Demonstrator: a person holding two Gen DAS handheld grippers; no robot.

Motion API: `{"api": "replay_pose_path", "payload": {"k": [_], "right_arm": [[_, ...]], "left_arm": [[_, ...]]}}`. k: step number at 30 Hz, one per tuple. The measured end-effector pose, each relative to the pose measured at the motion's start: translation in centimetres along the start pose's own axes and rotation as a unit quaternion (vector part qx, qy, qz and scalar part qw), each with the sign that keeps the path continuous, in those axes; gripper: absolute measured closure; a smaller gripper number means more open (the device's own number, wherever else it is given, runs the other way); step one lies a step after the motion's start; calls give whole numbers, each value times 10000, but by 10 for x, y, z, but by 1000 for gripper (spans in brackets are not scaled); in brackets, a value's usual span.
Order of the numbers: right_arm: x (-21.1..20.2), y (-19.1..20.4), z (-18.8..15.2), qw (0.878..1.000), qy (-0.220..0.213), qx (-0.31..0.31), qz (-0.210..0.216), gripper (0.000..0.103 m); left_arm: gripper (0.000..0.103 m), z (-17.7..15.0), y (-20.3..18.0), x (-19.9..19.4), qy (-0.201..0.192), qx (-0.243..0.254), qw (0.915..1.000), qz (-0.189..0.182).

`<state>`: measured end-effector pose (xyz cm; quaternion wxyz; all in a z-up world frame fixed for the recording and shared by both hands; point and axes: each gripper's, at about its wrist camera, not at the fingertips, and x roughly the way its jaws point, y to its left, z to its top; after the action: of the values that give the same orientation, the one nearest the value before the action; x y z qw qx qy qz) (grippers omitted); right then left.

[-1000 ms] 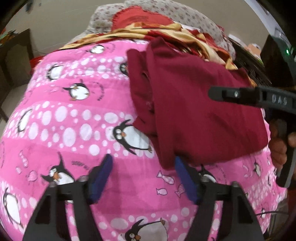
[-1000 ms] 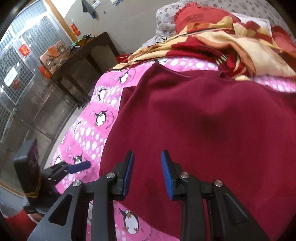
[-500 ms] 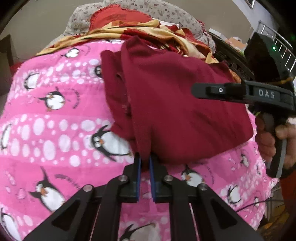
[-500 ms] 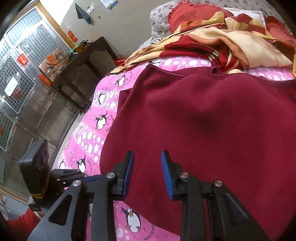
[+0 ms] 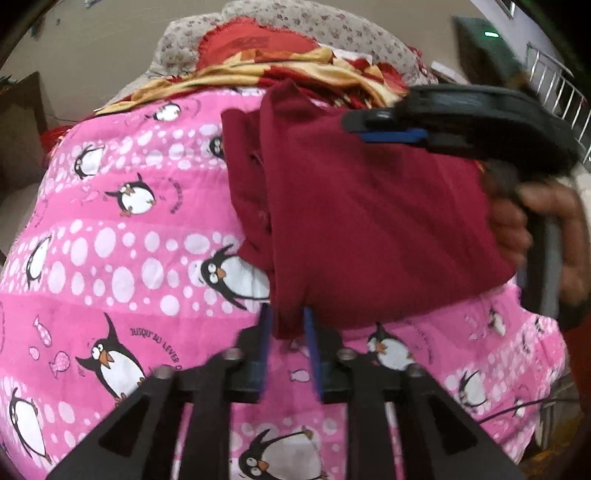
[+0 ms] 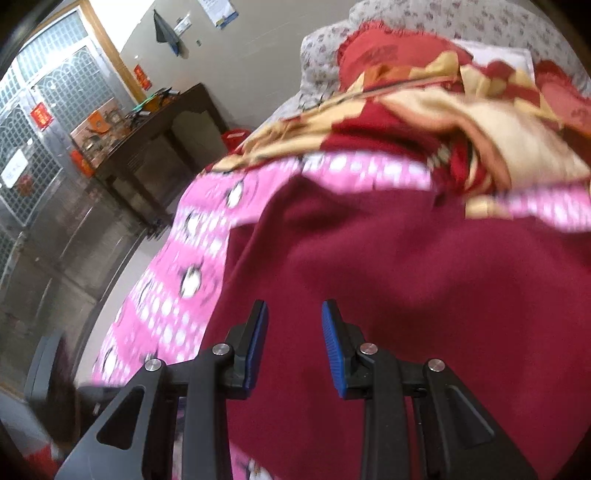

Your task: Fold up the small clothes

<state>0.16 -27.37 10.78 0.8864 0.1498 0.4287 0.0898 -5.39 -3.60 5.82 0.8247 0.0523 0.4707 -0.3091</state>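
On the bed: your maroon garment (image 5: 369,221) lies on the pink penguin blanket (image 5: 129,240), toward its right side as the left wrist view shows it.
Long axis: runs from the corner nearest your left claw up toward the pillows (image 5: 258,22); the far corner points at the red-and-yellow blanket (image 5: 295,70).
Fold state: left edge doubled over, a narrower layer showing beneath it.
Left gripper (image 5: 288,343): fingers either side of the garment's near corner, cloth hanging between the blue pads (image 5: 264,343); pads look slightly apart, blurred, so I cannot tell if you are really clamping.
Right gripper (image 6: 293,343): fingers parted, nothing between them, poised over the maroon cloth (image 6: 406,295).
Your right hand (image 5: 517,229): wrapped on the handle at the garment's right edge.
Background: dark wooden table (image 6: 147,136) beside the bed.
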Motion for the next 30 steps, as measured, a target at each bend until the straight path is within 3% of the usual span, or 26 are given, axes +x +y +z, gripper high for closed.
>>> {"api": "replay_pose_path", "payload": {"k": [1, 2, 3, 7, 15, 20, 30], "right_arm": [[5, 0, 6, 10000, -14, -17, -53, 46], [12, 1, 12, 9999, -18, -34, -113, 46], [19, 1, 18, 9998, -9, -33, -179, 46], [47, 6, 34, 9997, 50, -11, -224, 46], [77, 12, 42, 9997, 127, -180, -128, 47], [64, 8, 39, 9996, 248, -94, -45, 46], [12, -2, -5, 9993, 287, -188, 157, 45]], "left_arm": [[55, 2, 0, -3, -75, -86, 9999, -40], [46, 4, 1, -6, -159, -150, 9998, -45], [45, 8, 1, -8, -258, -205, 9995, -20], [43, 19, 0, -4, -361, -227, 9989, 174], [43, 22, 15, 30, -47, -651, 9975, 287], [43, 22, 15, 34, -3, -678, 9971, 339], [37, 23, 13, 34, 28, -705, 9965, 456]]}}
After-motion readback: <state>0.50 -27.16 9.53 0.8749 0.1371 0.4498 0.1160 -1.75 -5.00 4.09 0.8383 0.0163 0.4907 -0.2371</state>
